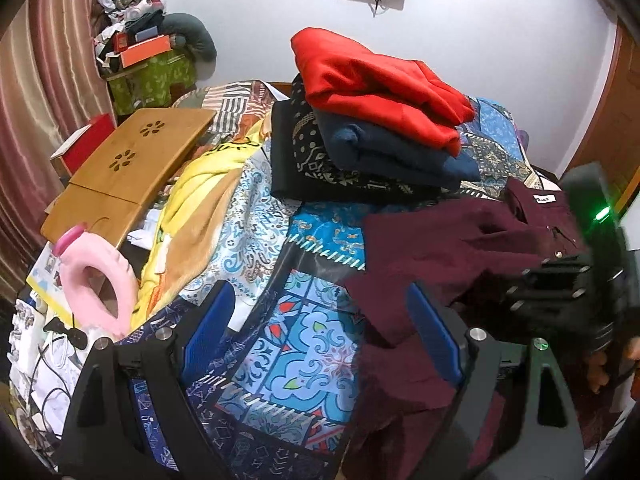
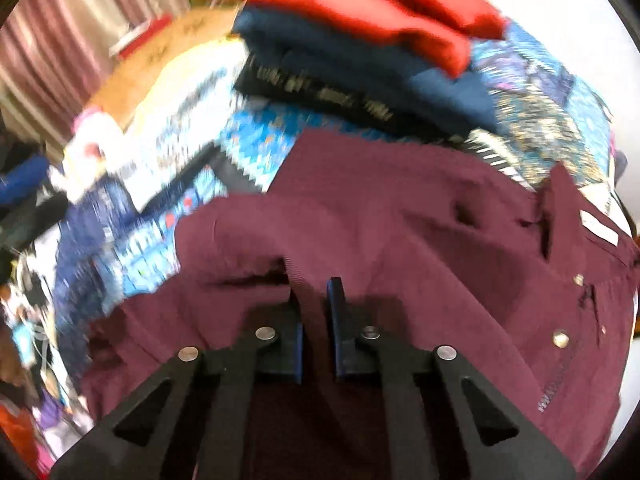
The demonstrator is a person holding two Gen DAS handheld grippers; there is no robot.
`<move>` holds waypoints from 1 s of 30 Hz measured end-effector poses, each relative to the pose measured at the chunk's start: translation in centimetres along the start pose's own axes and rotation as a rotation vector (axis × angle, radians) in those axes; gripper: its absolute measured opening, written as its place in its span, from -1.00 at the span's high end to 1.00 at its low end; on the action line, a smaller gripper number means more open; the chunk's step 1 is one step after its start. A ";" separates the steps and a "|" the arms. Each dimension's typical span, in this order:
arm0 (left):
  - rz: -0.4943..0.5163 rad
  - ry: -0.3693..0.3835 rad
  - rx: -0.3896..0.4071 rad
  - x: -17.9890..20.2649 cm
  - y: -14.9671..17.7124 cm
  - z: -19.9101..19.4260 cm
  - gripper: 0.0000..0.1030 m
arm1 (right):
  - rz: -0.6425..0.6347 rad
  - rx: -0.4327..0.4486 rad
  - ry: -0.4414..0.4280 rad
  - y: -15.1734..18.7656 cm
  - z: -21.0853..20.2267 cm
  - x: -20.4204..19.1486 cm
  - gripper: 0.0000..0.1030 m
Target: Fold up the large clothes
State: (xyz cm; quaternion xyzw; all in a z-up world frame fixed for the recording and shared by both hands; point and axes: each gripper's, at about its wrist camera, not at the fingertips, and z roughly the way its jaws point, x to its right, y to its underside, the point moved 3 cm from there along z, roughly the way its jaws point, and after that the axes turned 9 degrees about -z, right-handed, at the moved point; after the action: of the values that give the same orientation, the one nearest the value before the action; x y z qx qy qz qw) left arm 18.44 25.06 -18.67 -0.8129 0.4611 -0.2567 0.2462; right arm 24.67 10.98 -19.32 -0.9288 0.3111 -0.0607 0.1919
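right view blurred | maroon shirt hem hidden by fingers

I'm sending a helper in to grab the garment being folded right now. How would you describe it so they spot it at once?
Start at the bed with the blue patchwork bedspread. In front of the folded stack topped by a red garment, a maroon shirt lies spread out and rumpled. Unlike the stacked pieces it is unfolded, has metal snap buttons and a white neck label, and the right gripper pinches its cloth.
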 end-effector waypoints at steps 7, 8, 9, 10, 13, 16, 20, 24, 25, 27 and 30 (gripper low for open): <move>0.028 0.005 -0.031 1.8 0.3 1.1 -0.70 | 0.182 0.220 0.061 1.8 -7.9 4.7 0.85; 0.035 0.006 -0.034 2.1 0.4 1.2 -0.70 | 0.206 0.254 0.077 2.2 -9.1 5.4 0.85; 0.048 0.009 -0.044 2.7 0.6 1.5 -0.70 | 0.231 0.291 0.100 2.9 -10.3 6.1 0.85; 0.055 0.012 -0.052 3.1 0.6 1.8 -0.70 | 0.251 0.316 0.122 3.4 -11.2 6.6 0.85; 0.078 0.032 -0.092 4.5 1.4 2.9 -0.70 | 0.338 0.389 0.194 6.1 -14.3 8.8 0.85; 0.108 0.041 -0.145 6.1 2.5 4.4 -0.70 | 0.441 0.421 0.226 9.0 -15.8 11.1 0.85; 0.155 0.032 -0.223 7.8 4.6 6.4 -0.70 | 0.579 0.418 0.247 12.6 -16.7 13.8 0.85; 0.206 0.007 -0.264 8.8 6.0 7.5 -0.70 | 0.718 0.386 0.282 17.2 -16.5 16.6 0.85; 0.211 0.002 -0.268 8.9 6.2 7.7 -0.71 | 0.749 0.362 0.291 18.3 -16.1 17.3 0.85; 0.204 0.002 -0.276 8.8 6.1 7.9 -0.71 | 0.776 0.309 0.286 19.7 -15.3 18.1 0.85; 0.188 0.001 -0.284 8.7 5.9 7.9 -0.71 | 0.763 0.246 0.285 21.1 -14.5 18.3 0.85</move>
State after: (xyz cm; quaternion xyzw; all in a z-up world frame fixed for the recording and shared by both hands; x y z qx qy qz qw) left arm 23.66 16.05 -26.69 -0.7927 0.5669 -0.1653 0.1516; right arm 24.20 -20.09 -14.38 -0.6997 0.6463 -0.1500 0.2649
